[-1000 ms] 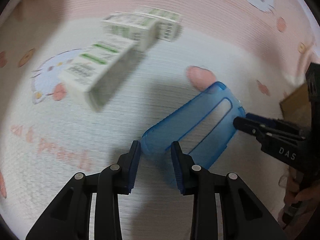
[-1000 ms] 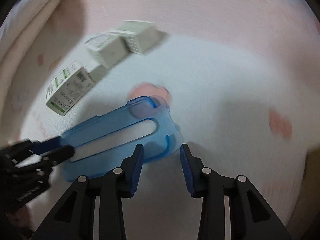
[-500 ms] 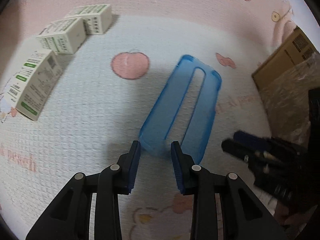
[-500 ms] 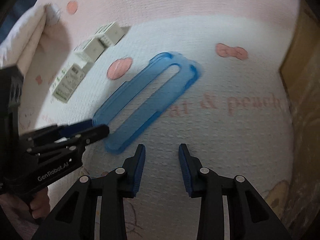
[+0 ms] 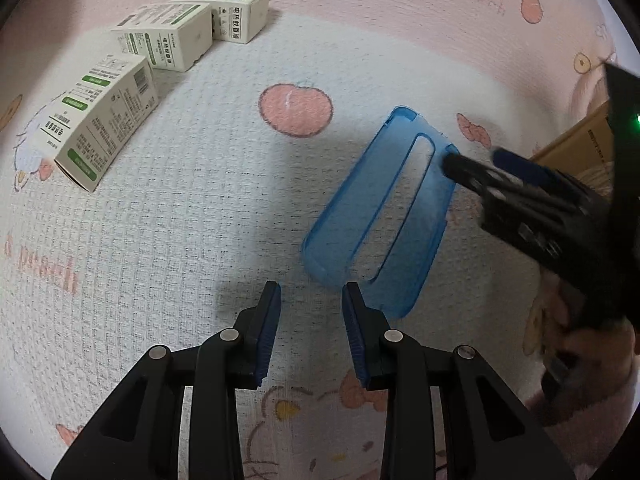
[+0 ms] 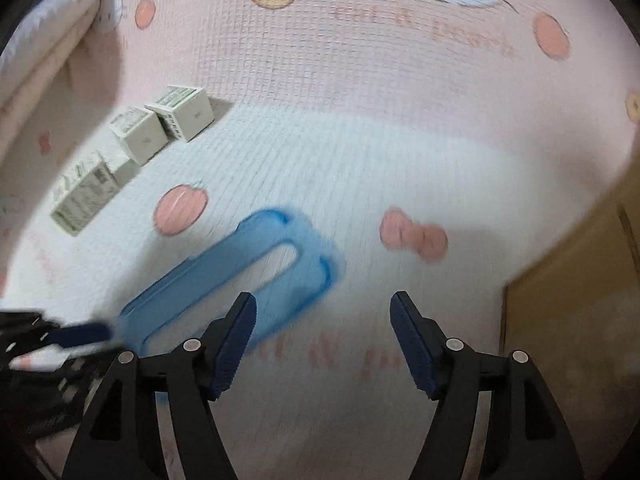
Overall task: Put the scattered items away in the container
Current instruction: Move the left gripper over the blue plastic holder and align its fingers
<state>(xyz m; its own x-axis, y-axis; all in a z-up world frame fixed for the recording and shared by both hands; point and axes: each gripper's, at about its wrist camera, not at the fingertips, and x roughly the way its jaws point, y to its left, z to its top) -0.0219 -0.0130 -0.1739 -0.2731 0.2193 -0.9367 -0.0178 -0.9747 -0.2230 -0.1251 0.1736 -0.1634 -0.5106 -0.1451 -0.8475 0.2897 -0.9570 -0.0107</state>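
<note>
The blue case point(image 5: 380, 216) lies flat on the blanket point(image 5: 192, 216), with a long slot cut down its middle. In the left wrist view it sits at about 2 o'clock from the left gripper point(image 5: 311, 308), and its near end is just beside the right-hand finger. The left gripper has its two fingers a little way apart with only blanket between them, so it holds nothing. In the same view the right gripper point(image 5: 472, 166) comes in from 3 o'clock (it is blurry), and its tips are over the far end of the case; I cannot tell if they touch it. In the right wrist view the case point(image 6: 224, 280) is at about 10 o'clock from the right gripper point(image 6: 323, 320), whose fingers are spread wide and hold nothing. The left gripper point(image 6: 84, 334) shows at 9 o'clock there, by the other end of the case. Three small white boxes point(image 5: 160, 44) with green marks stand in a row at 11 o'clock, well apart from the case. A pink apple picture point(image 5: 295, 110) is printed on the blanket between the boxes and the case. A brown cardboard box point(image 6: 580, 280) sits at 3 o'clock in the right wrist view, near the case but apart from it.
</note>
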